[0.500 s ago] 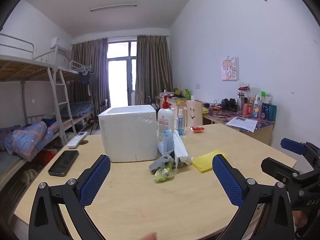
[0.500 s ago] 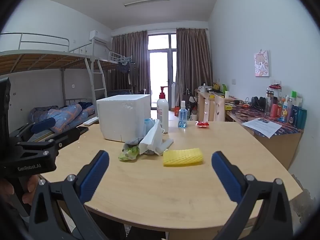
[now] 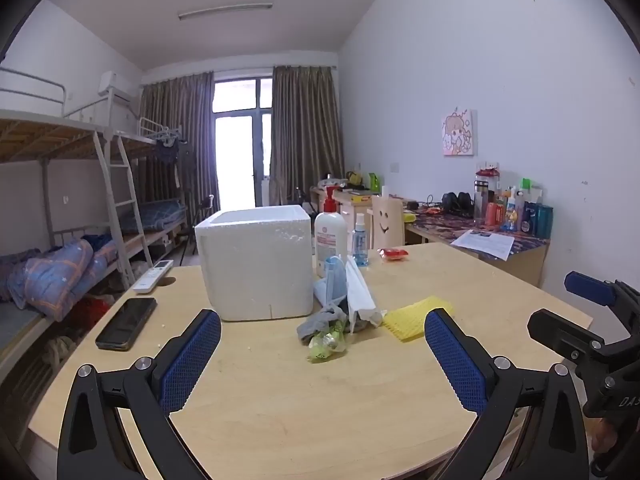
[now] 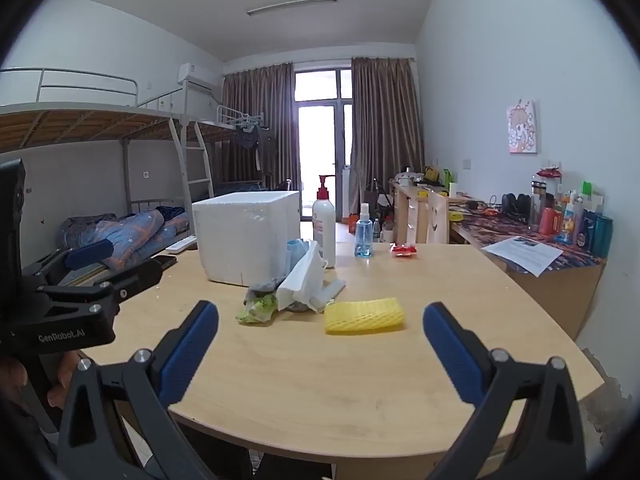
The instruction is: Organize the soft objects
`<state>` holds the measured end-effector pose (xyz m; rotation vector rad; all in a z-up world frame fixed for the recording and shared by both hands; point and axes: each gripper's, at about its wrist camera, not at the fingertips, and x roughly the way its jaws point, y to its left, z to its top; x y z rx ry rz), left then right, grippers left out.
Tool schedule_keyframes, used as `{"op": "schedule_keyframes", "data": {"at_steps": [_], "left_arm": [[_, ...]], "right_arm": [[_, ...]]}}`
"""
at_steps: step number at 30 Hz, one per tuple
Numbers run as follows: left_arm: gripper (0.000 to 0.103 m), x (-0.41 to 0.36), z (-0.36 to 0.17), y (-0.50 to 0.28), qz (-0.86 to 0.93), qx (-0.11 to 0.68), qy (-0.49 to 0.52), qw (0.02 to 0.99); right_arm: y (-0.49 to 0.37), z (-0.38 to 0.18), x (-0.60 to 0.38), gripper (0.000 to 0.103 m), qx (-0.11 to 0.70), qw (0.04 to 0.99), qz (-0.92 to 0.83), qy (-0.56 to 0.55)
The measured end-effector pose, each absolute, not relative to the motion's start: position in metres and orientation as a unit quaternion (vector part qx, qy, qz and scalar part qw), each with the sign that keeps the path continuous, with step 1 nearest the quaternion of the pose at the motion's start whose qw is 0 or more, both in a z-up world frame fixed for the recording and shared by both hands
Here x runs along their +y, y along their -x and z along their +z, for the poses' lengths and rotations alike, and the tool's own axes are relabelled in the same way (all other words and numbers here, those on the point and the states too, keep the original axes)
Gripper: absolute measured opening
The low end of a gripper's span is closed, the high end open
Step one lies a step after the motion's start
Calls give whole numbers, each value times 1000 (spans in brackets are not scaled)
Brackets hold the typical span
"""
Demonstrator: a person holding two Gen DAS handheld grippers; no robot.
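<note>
Both claws spread wide, empty: left gripper [image 3: 322, 354], right gripper [image 4: 320, 344]. Soft heap [image 3: 340, 312] lies on table [image 3: 320, 408] at 12 o'clock, its items overlapping and hard to separate; yellow foam net [image 4: 364, 316] at 1 o'clock; foam box [image 3: 256, 260] hides its interior.

From my remote seat: a pale wooden surface [image 3: 304, 408] fills the lower frame, carrying a white foam box [image 3: 256, 260] at centre, a heap of soft items [image 3: 340, 308] and a yellow foam net [image 3: 416, 316] to its right, a phone [image 3: 126, 323] and remote [image 3: 153, 276] at left, and a pump bottle [image 3: 329, 236], spray bottle [image 3: 359, 240] and red packet [image 3: 394, 254] behind.
</note>
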<state>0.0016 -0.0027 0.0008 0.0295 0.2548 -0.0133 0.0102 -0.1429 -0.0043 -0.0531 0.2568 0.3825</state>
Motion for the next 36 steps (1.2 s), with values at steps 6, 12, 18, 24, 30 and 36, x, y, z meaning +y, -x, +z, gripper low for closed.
{"op": "schedule_keyframes", "data": {"at_steps": [6, 12, 18, 24, 30, 36], "left_arm": [[102, -7, 2, -2, -10, 126, -12, 992], [102, -4, 3, -2, -7, 125, -5, 992], [102, -4, 5, -3, -4, 123, -6, 992], [102, 0, 3, -2, -5, 123, -7, 992], [102, 1, 3, -3, -7, 128, -8, 992], [102, 2, 4, -8, -4, 131, -4, 991]], "right_arm": [[-15, -1, -154, 103, 128, 973, 190, 22], [-13, 2, -156, 103, 125, 974, 185, 24], [-13, 2, -158, 103, 124, 975, 183, 26], [-13, 2, -157, 103, 124, 975, 181, 27], [-13, 2, -157, 103, 126, 975, 181, 26], [-16, 2, -155, 103, 131, 974, 184, 27]]}}
